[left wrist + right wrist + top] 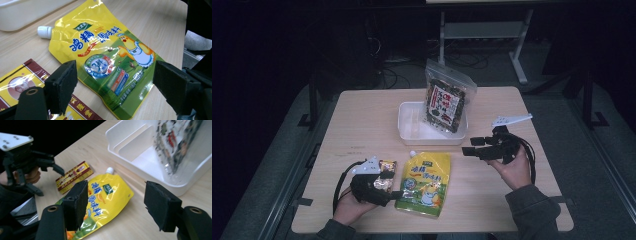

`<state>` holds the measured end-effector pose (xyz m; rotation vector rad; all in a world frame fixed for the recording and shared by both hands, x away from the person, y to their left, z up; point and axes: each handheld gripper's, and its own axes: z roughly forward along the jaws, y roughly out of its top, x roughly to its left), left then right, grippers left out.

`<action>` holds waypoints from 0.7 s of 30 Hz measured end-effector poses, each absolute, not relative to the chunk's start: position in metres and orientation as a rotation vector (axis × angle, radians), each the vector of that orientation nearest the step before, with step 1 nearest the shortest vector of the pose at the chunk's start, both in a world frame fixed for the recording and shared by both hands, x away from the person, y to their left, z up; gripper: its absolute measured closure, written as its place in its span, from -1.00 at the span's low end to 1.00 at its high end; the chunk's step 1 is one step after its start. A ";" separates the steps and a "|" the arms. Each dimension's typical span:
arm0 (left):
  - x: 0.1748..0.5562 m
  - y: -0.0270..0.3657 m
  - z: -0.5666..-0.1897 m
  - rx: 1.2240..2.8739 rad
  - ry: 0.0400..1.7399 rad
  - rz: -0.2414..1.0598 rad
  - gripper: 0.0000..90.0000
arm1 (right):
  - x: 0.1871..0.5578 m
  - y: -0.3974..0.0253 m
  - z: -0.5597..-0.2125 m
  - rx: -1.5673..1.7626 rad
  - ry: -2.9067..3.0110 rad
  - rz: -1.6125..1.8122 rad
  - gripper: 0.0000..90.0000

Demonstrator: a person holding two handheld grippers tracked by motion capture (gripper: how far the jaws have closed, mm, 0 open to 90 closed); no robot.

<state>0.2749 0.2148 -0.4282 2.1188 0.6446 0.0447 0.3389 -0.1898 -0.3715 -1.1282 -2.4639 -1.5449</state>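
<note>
a glossy yellow spouted pouch with a white screw cap and a cartoon chicken (425, 183) lies flat on the light wooden table (362, 125), near its front edge and a little left of the middle, cap pointing toward the far side. just left of it, touching or nearly so, lies a small flat red-and-gold packet (385, 175).

the left gripper (384, 192) sits by the front left part of the table, held in the person's left hand (348, 206), with its jaws released and spread wide. in the left gripper view the lower half of the pouch (107, 62) shows between the two black jaws, which stand apart on either side and are not pressing it; the red-and-gold packet (22, 82) lies under the jaw at the left of that view. whether a jaw touches the pouch cannot be told.

the right gripper (468, 147) hovers over the right half of the table, in the person's right hand (514, 170), also released, jaws wide and holding nothing. it is well apart from the pouch, which lies beyond its jaws in the right gripper view (100, 202).

a white plastic divided tray (409, 125) sits at the table's middle, toward the far edge. a clear bag of dark dried food with a red label (446, 102) stands in its right side, leaning back.
</note>
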 end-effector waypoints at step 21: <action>0.276 0.206 -0.433 2.142 0.629 0.021 -0.57 | 0.324 -0.171 -0.405 -1.143 -2.426 -1.426 -0.21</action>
